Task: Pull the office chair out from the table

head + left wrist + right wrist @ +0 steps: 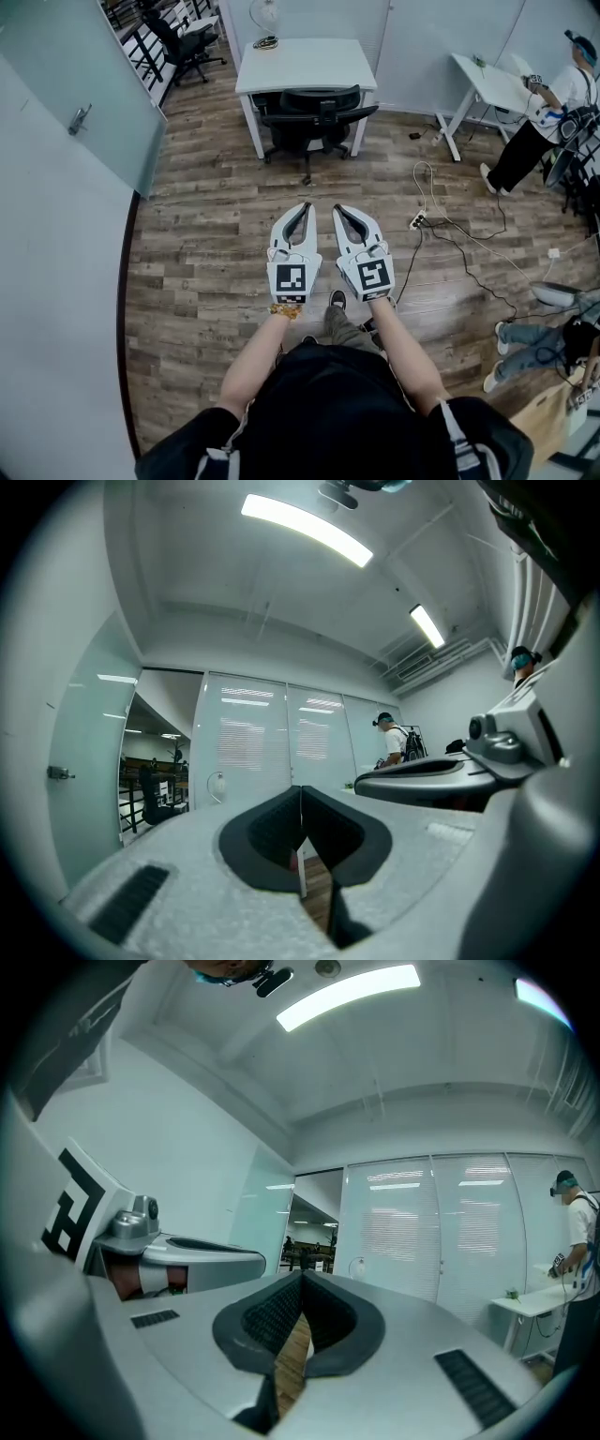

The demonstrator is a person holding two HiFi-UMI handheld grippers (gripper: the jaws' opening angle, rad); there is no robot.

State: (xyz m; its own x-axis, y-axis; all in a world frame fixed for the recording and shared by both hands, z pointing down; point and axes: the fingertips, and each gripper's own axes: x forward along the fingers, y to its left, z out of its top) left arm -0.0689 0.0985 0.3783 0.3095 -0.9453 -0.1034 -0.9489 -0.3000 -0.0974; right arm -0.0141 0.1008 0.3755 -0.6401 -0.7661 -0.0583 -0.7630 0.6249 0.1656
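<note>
Both grippers are empty with jaws pressed together: left gripper (301,207) and right gripper (338,209) sit side by side, level, aimed at the office chair (317,117). The chair is well apart at the far side, tucked under the white table (305,61) with its backrest toward me, so I read this as lining up a two-handed grab. Seat and most of the wheel base are hidden under the table, and in both gripper views the jaw bodies block the chair.
</note>
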